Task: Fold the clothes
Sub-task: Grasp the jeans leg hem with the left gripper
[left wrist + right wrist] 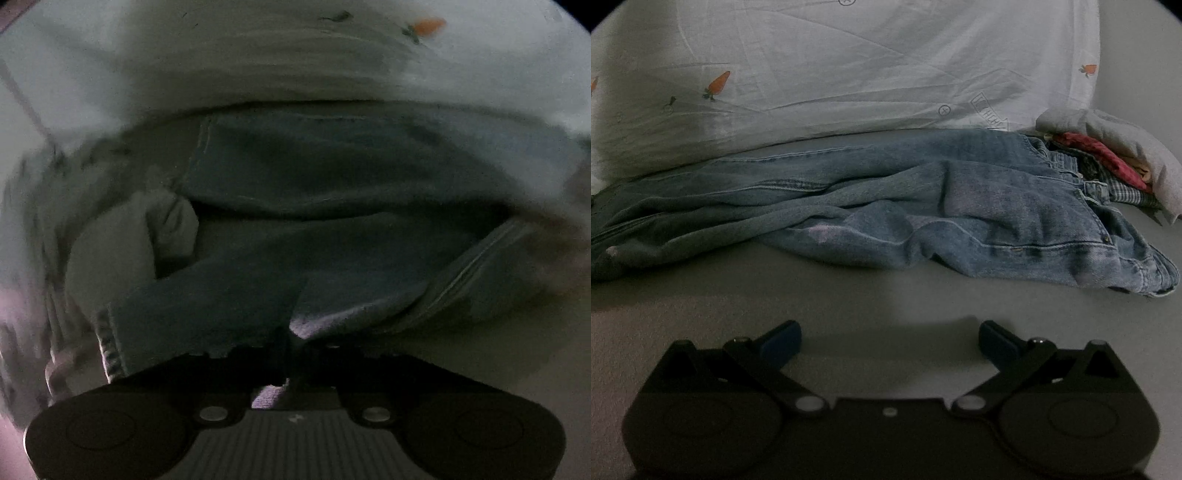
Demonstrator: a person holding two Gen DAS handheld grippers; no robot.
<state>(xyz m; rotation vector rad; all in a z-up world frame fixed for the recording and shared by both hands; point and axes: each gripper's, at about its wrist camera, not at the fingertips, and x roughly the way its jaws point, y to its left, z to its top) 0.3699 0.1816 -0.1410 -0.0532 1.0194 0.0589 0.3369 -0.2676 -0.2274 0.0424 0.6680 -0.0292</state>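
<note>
Blue jeans (pixel 923 206) lie crumpled across the grey surface (pixel 849 314), waistband to the right, legs running left. My right gripper (pixel 890 341) is open and empty, a little in front of the jeans, apart from them. In the left wrist view my left gripper (pixel 291 343) is shut on a fold of the jeans (pixel 295 240), which fill most of that dark, blurred view. Its fingertips are hidden under the denim.
A white quilt with carrot prints (pixel 849 74) lies behind the jeans and also shows in the left wrist view (pixel 295 55). A pile of other clothes, grey, red and checked (pixel 1108 158), sits at the right by the waistband.
</note>
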